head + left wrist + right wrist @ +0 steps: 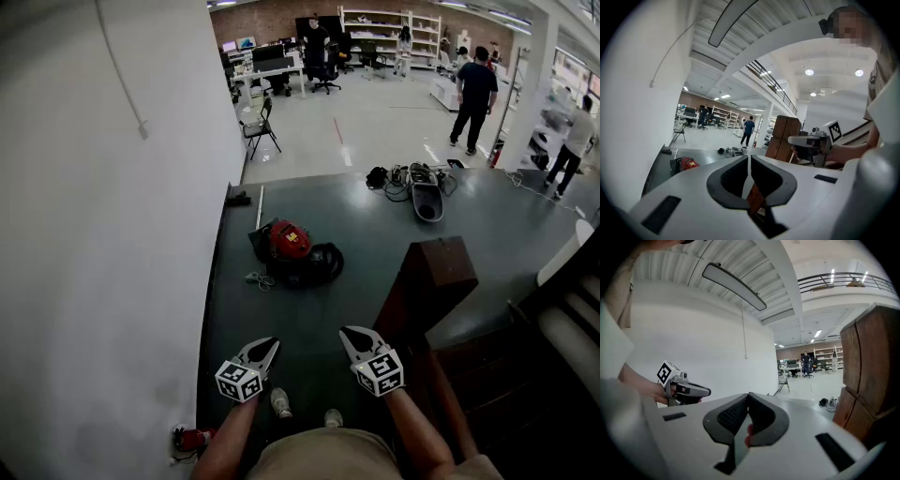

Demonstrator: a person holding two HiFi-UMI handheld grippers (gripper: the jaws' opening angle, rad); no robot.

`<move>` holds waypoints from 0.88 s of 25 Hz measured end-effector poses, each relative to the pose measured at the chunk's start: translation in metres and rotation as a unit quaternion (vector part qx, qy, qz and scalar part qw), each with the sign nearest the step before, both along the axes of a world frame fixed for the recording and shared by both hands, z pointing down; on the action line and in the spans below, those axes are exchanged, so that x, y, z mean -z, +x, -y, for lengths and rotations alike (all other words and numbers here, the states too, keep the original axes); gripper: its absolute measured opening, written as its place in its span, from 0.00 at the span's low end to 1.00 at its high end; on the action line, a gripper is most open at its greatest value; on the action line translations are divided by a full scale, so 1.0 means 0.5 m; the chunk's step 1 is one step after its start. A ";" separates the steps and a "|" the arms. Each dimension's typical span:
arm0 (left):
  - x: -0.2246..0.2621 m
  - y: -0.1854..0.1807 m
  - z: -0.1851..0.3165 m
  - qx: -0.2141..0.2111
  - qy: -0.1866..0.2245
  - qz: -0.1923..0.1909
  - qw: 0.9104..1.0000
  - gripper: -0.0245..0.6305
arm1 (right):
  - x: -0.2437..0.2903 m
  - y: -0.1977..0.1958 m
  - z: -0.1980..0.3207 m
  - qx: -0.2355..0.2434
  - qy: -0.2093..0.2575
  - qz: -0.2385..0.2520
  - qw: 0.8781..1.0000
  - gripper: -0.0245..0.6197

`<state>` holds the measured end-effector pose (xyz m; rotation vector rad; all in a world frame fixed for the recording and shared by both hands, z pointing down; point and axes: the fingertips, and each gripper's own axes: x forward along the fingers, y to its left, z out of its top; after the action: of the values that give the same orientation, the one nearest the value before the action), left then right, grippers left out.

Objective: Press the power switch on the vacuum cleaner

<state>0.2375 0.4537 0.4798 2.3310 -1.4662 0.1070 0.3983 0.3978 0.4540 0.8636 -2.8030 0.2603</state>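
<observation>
Standing at the near end of the dark floor, the person is holding both grippers low and close to the body, pointing forward, touching nothing.

Left gripper: its own view is showing the jaws brought together at the tips, leaving only the oval hollow behind them, and nothing is being held. Right gripper: its own view is showing the same, with tips meeting and nothing between them. In my judgement the closed tips are suiting the job, since a switch is asking for a blunt prod and not a grasp.

Vacuum cleaner: the red body is lying on the floor ahead and slightly left, well apart from both grippers and near the white wall. Its dark hose or casing is sitting just to its right, and a pale coil of cord is lying at its near left. The power switch is not showing at this range, so I cannot tell which face is carrying it.

Wooden post: it is rising just right of the right gripper, at the foot of the stairs.

Assessment: the approach is not yet beginning. The next move is calling for walking forward and stooping. The left gripper is having the clearer line, while the right is risking the post
</observation>
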 end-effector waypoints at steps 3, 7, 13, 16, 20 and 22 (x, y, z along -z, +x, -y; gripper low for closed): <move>0.003 0.005 0.007 0.002 0.003 0.000 1.000 0.05 | 0.005 0.007 0.007 -0.001 0.004 0.003 1.000 0.06; 0.008 0.012 0.008 0.001 0.006 0.000 1.000 0.05 | 0.010 0.011 0.007 -0.001 0.006 0.003 1.000 0.06; 0.007 0.016 0.005 -0.001 0.008 0.001 1.000 0.05 | 0.013 0.018 0.002 -0.004 0.007 0.008 1.000 0.06; 0.009 0.016 0.003 -0.001 0.010 0.003 1.000 0.05 | 0.016 0.022 -0.001 -0.004 0.002 0.019 1.000 0.06; 0.017 0.018 0.003 -0.003 0.013 0.005 1.000 0.05 | 0.029 0.021 -0.002 -0.004 -0.010 0.046 0.999 0.06; 0.014 0.018 0.006 -0.004 0.012 0.005 1.000 0.05 | 0.027 0.019 0.001 -0.005 -0.009 0.046 0.999 0.06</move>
<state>0.2466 0.4506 0.4727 2.3603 -1.4709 0.1047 0.4077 0.3973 0.4405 0.8836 -2.8771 0.3360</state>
